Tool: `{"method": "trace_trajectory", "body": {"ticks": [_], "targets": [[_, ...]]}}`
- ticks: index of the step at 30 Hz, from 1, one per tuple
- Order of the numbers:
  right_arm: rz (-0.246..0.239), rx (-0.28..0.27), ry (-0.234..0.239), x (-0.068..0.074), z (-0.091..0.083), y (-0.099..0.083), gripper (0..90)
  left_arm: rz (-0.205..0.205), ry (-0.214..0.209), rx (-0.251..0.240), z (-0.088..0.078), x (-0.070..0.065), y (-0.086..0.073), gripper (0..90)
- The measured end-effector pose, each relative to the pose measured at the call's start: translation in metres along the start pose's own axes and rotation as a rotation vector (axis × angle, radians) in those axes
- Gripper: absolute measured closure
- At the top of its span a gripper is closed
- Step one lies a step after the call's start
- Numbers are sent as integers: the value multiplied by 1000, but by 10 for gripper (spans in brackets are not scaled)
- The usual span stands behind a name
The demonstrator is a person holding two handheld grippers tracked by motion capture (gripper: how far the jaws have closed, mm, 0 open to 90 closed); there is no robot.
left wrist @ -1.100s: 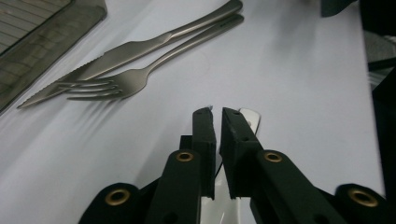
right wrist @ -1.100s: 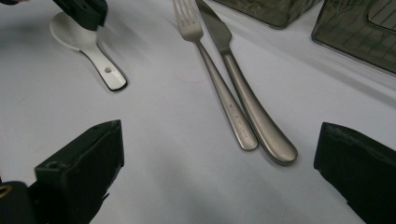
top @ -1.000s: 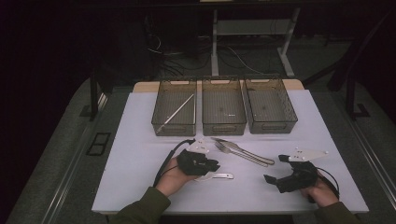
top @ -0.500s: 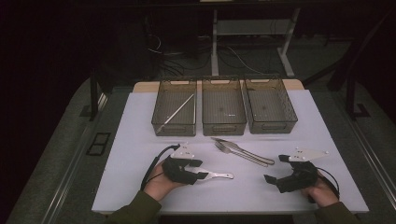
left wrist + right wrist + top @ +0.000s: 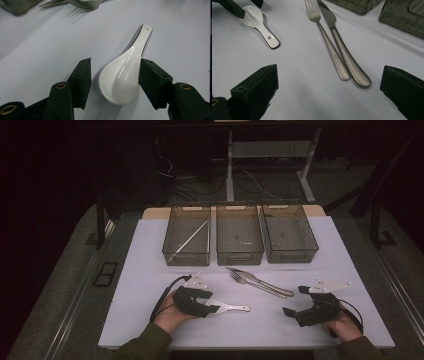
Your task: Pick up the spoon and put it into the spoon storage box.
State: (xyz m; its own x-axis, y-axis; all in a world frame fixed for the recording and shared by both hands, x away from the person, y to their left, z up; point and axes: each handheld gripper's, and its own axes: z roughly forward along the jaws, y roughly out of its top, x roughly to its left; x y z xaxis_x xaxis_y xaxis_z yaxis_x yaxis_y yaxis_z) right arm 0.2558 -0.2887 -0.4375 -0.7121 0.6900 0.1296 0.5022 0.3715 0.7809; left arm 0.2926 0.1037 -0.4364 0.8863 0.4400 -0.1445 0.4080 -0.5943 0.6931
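Since a second ago, our left tool is sliding back along the worktop, jaws opening around the white spoon (one pad touching its bowl); our right tool is gaping wide near the fork and knife.

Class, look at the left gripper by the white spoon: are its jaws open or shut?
Open. The left gripper straddles the white spoon's bowl; a gap shows beside one pad. Its jaws have just been opening.
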Motion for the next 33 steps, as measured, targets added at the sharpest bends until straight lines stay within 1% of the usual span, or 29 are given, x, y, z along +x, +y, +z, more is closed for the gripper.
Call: {"method": "trace_trajectory", "body": {"ticks": [1,3,4,5,8,9,10,12,14,16,18,19,20,22,25,28,30,32,33], "targets": [[0,0,0,0,0,0,17,9,-1,6,1,1,0,431],[0,0,-1,0,0,0,16,7,2,21,3,1,-1,435],[0,1,0,0,0,0,17,17,-1,31,3,2,-1,438],[0,1,0,0,0,0,16,8,0,34,4,1,-1,441],[1,1,-1,0,0,0,16,19,-4,51,5,1,-2,454],[1,2,-1,0,0,0,16,18,-3,53,5,0,-2,458],[1,2,-1,0,0,0,17,34,-2,59,6,1,-2,463],[1,1,0,0,0,0,16,31,3,63,5,-1,-2,477],[1,2,-1,0,0,0,16,52,-6,71,5,-1,-2,520],[1,1,-1,0,0,0,16,54,-14,72,5,-2,-2,546],[0,1,0,0,0,0,16,57,-32,78,5,-3,-2,592],[0,2,-1,0,0,0,17,66,-39,80,5,-3,-1,609],[0,2,-1,0,0,0,16,61,-52,84,5,-4,-1,630],[0,2,-1,0,0,0,16,84,-67,90,5,-5,-1,666],[0,2,-2,0,0,0,17,79,-66,98,5,-7,0,697],[-1,2,-2,0,0,0,17,86,-75,99,2,-7,1,765],[-2,2,-2,0,0,0,16,92,-73,98,1,-8,2,789],[-2,2,-2,0,0,0,16,108,-69,105,1,-9,3,800],[-2,3,-2,0,0,0,16,125,-67,110,1,-10,4,804]]}}
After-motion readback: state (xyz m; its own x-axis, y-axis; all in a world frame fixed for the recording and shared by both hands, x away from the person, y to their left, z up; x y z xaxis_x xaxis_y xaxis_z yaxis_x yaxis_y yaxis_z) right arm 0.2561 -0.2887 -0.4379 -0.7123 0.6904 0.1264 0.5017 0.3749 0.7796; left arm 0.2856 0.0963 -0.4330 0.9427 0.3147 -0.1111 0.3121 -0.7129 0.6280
